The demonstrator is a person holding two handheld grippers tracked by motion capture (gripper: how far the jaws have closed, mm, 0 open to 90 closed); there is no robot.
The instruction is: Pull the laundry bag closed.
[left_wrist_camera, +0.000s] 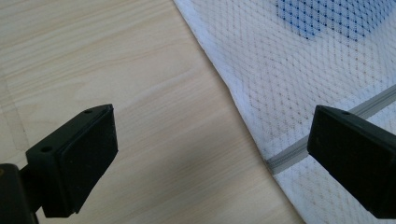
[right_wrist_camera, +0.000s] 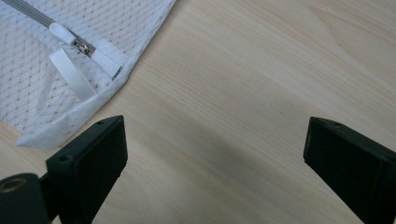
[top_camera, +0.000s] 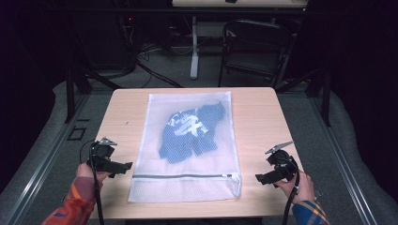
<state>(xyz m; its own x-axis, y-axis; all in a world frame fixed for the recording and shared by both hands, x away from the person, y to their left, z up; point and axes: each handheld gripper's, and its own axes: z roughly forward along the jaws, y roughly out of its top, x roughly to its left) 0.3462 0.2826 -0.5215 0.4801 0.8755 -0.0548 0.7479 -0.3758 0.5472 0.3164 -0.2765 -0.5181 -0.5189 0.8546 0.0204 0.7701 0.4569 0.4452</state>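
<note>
Mesh bag (top_camera: pixel 187 145), white, rectangular, lies flat at frame centre on the wooden counter (top_camera: pixel 263 117), long axis running top to bottom, grey zipper (top_camera: pixel 183 176) across the bottom end. Blue garment (top_camera: pixel 190 133) inside. Left claw (top_camera: pixel 123 167) and right claw (top_camera: pixel 261 177) gape wide, holding nothing.

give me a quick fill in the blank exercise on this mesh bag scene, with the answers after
1. The white mesh bag lies flat on the wooden ____.
2. The garment inside the bag is mostly ____ in colour.
3. The zipper pull sits at the end of the zipper nearer the ____ gripper.
4. The left gripper and the right gripper both have their jaws ____, with nothing held.

Answers: table; blue; right; open
</note>
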